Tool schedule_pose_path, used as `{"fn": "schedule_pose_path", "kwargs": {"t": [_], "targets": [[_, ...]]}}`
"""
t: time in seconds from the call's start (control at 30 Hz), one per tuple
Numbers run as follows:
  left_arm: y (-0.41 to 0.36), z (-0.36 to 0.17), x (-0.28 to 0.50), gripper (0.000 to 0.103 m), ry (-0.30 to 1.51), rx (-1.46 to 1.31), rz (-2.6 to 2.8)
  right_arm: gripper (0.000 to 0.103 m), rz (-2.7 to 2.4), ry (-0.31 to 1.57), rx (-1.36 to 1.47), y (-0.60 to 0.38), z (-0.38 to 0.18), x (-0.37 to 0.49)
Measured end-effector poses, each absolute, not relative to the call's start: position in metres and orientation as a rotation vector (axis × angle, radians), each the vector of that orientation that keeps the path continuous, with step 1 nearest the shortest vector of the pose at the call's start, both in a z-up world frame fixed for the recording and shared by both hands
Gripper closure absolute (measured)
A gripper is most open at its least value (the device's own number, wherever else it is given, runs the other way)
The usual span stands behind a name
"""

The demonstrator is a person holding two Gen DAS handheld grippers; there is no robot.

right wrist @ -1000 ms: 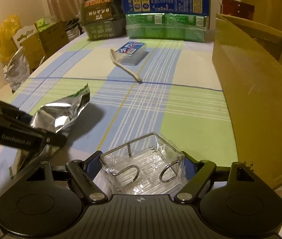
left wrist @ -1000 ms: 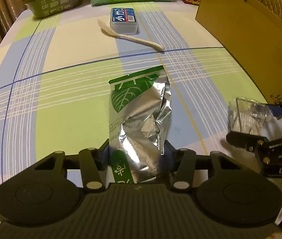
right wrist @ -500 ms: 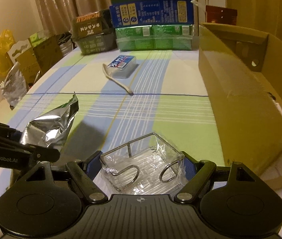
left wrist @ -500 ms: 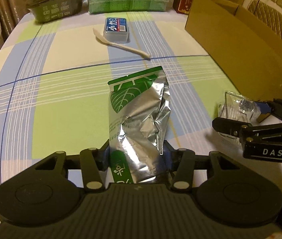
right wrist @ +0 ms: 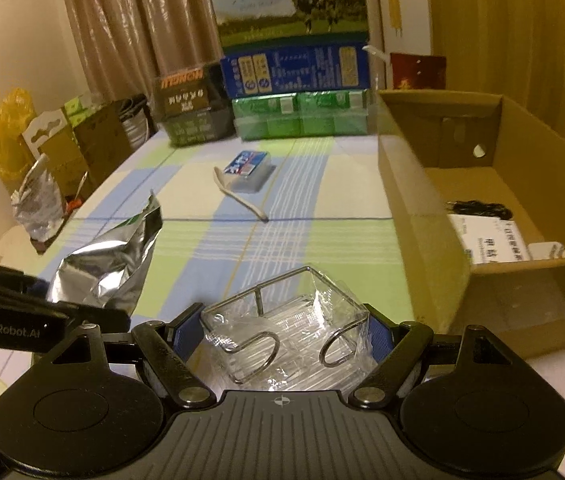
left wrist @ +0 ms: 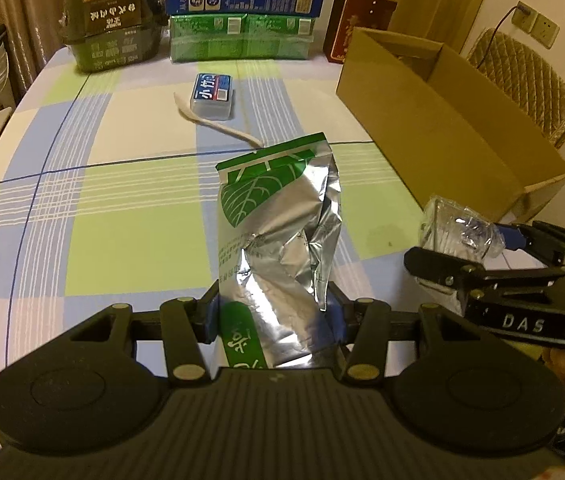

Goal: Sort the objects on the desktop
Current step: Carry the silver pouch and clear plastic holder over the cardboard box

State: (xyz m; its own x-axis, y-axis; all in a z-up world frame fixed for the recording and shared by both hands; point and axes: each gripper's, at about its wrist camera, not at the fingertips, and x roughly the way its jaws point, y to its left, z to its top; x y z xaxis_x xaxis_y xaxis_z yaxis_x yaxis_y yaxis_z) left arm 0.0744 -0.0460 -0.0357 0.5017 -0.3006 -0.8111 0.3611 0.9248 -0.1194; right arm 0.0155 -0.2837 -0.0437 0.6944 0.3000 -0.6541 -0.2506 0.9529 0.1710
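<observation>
left tool (left wrist: 274,312) grips a foil pouch (left wrist: 278,232) — right tool (left wrist: 478,256) holds clear packaging (left wrist: 458,224).

We've got open counter (right wrist: 334,240) ahead, only the small blue-labelled box (right wrist: 248,170) and white spoon (right wrist: 240,196) lying mid-way, the cardboard box (right wrist: 422,240) walling the right, stacked cartons (right wrist: 298,92) blocking the far edge.

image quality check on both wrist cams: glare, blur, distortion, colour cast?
Left wrist: warm yellow cast, specular glare on the foil bag, fisheye bends the cardboard box, dark vignette corners. Right wrist: same cast, highlights on the clear plastic pack blur its contents; mild softness throughout, curtains bowed.
</observation>
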Motion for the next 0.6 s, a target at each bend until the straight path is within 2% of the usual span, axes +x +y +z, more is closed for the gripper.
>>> {"fn": "schedule_pose_path", "kwargs": {"t": [0.6], "targets": [[-0.059, -0.006, 0.04, 0.058, 0.93, 0.075, -0.398, 0.025, 0.278, 0.684, 0.1, -0.31, -0.009, -0.01]]}}
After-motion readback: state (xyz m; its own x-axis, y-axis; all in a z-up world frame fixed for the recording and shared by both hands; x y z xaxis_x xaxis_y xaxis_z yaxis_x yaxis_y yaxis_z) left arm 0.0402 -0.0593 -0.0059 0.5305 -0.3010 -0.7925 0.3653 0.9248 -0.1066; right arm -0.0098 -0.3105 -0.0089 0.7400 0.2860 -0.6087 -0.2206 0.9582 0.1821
